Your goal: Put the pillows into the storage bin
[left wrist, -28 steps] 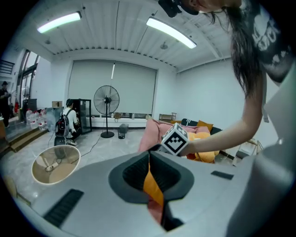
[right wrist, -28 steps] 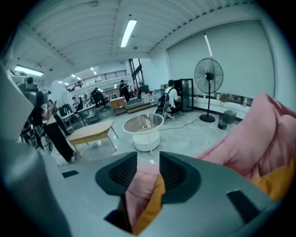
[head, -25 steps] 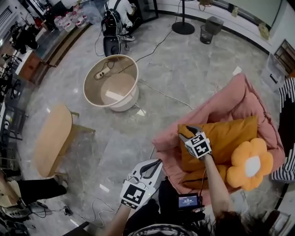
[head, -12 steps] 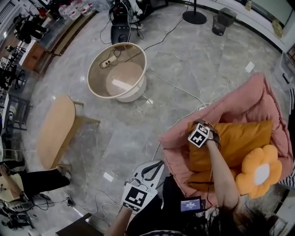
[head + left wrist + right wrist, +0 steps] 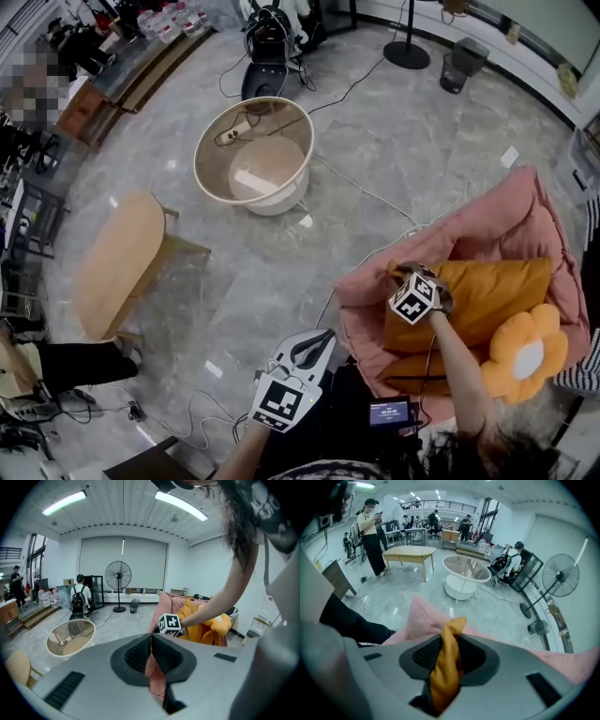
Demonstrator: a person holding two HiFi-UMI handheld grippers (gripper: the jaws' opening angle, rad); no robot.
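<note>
1. Head view: the right arm stretches out over the pink chair (image 5: 497, 220), with the right gripper (image 5: 410, 274) tipped steeply down onto the top corner of the orange pillow (image 5: 487, 295) lying there. The round bin (image 5: 277, 202) stands well apart on the floor. The left gripper (image 5: 316, 338) is held low by the body, pointing forward
2. Left gripper view: its jaws meet at the tips, gripping nothing I can make out
3. Right gripper view: the jaws have just been closing and pinch a fold of the pillow's orange cloth
</note>
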